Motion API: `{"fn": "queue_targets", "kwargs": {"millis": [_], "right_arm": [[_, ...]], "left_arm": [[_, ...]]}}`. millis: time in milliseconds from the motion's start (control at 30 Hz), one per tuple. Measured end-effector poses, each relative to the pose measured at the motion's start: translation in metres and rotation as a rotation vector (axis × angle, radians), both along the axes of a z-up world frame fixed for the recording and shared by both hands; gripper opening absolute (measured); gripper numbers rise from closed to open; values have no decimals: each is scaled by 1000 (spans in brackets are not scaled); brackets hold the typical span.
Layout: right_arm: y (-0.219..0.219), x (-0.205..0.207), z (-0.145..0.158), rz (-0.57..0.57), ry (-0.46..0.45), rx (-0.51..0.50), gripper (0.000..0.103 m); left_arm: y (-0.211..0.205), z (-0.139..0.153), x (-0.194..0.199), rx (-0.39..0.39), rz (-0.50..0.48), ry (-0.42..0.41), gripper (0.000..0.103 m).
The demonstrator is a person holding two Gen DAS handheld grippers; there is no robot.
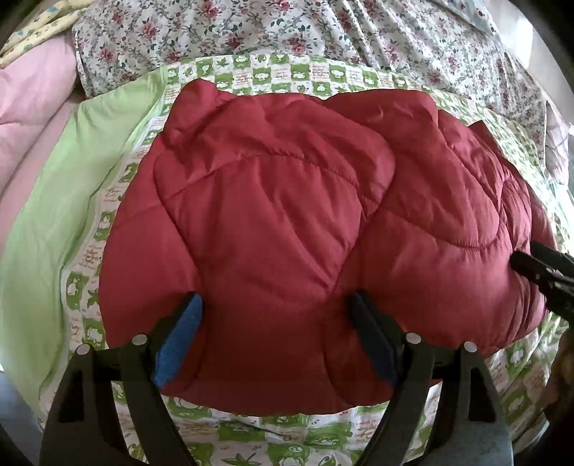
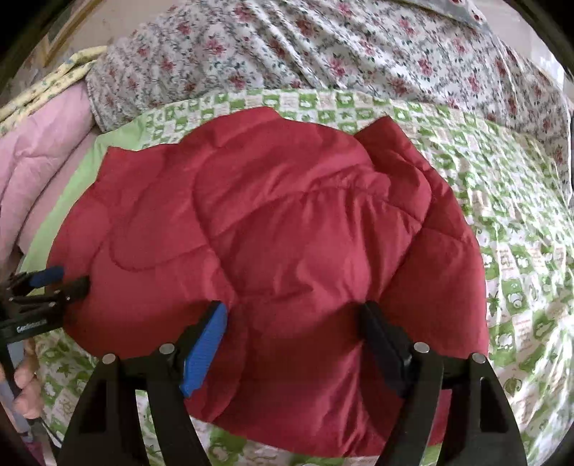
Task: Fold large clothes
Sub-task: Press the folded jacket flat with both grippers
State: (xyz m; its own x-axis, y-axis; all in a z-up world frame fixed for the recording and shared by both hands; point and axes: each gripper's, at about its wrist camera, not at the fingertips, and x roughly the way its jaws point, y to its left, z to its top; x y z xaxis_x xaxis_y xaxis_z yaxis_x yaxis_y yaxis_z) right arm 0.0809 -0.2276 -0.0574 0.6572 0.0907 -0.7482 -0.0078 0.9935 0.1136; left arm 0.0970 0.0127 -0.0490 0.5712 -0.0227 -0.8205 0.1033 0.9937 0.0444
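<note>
Floral sheet [image 1: 323, 32] and pink quilt [image 1: 32, 104] border the red jacket [image 1: 287, 215].

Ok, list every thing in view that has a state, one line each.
red padded jacket: folded into a puffy bundle, lying on the quilt
green patterned quilt: spread flat under the jacket
left gripper: open, over the jacket
right gripper: open, over the jacket

White lettering on left hand-held gripper [image 2: 59, 283], too blurred to read.
</note>
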Motion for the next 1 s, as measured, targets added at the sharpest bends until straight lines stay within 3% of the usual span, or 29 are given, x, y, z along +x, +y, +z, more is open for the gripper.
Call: {"fn": "queue_targets", "kwargs": {"millis": [333, 467, 600, 767, 1000], "right_arm": [[-5, 4, -4, -5, 9, 13, 79], [-2, 1, 18, 19, -38, 35, 76], [3, 13, 37, 24, -73, 32, 78], [-6, 57, 16, 11, 21, 24, 78], [-21, 85, 3, -13, 32, 32, 78]], "left_arm": [[4, 6, 11, -39, -6, 11, 87], [10, 22, 22, -92, -14, -2, 87], [13, 27, 41, -73, 14, -3, 87], [22, 10, 71, -82, 33, 54, 87], [14, -2, 95, -41, 37, 56, 93]]}}
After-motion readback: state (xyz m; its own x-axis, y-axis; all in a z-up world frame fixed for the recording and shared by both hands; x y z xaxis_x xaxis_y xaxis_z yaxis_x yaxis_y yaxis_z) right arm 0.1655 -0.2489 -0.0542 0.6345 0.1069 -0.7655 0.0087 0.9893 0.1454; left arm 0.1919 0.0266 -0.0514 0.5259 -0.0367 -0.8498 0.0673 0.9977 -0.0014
